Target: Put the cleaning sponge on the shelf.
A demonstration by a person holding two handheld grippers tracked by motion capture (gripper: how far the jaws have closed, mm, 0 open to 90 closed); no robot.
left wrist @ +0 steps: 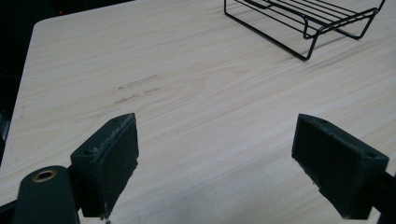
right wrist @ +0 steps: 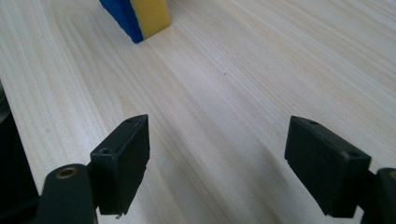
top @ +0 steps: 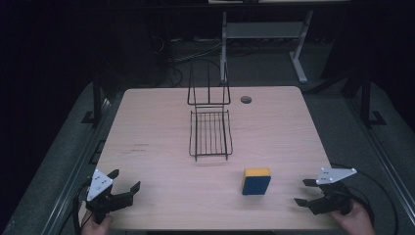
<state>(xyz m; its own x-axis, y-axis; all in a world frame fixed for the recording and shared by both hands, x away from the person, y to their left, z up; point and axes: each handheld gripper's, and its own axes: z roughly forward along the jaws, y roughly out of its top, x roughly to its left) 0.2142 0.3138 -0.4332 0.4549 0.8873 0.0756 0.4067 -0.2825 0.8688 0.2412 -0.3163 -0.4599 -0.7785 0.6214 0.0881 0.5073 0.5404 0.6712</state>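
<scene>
You find no readable text, label, brand, number or sign anywhere. Faint dark smudges on table (top: 147, 122) top, left of middle, look like worn marks, too blurred to read as letters. Sponge (top: 256, 181) faces plain, unmarked. Wire rack (top: 210, 132) carries no tag.
</scene>
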